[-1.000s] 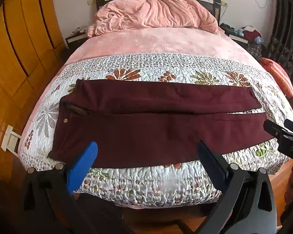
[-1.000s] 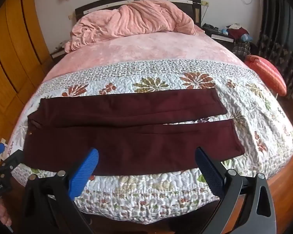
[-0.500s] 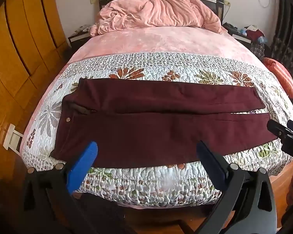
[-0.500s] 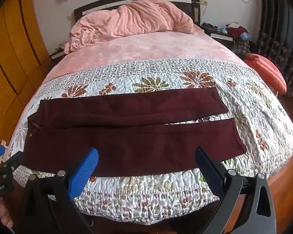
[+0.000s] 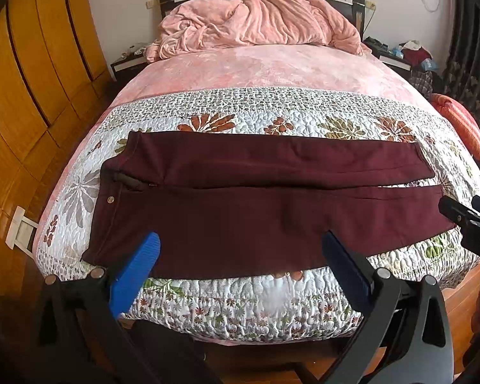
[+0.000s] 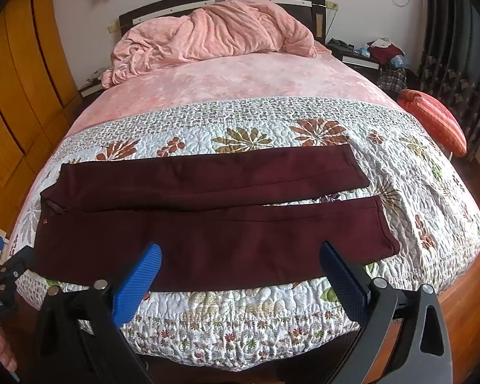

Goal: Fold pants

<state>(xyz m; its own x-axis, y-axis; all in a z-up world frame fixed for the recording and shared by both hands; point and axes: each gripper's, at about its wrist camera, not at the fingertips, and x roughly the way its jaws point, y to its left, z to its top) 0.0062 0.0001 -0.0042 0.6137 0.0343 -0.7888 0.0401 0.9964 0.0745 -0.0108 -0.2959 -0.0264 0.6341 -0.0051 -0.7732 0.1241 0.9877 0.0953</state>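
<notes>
Dark maroon pants (image 5: 256, 201) (image 6: 208, 217) lie flat across the foot of the bed, waist to the left, both legs stretched to the right with a thin gap between the cuffs. My left gripper (image 5: 240, 249) hangs open in front of the bed edge, below the near leg, touching nothing. My right gripper (image 6: 240, 259) is also open, level with the near leg's lower edge, holding nothing. The right gripper's tip shows at the right edge of the left wrist view; the left gripper's tip shows at the left edge of the right wrist view.
A floral quilt (image 5: 272, 300) (image 6: 256, 320) covers the bed's foot. A crumpled pink blanket (image 5: 256, 22) lies by the headboard. Wooden wardrobes (image 5: 22, 80) line the left side. An orange cushion (image 6: 432, 118) and cluttered nightstand (image 6: 361, 54) stand on the right.
Both grippers have drifted slightly closer to the bed and pants. Their jaws stay open and the pants have not moved.
</notes>
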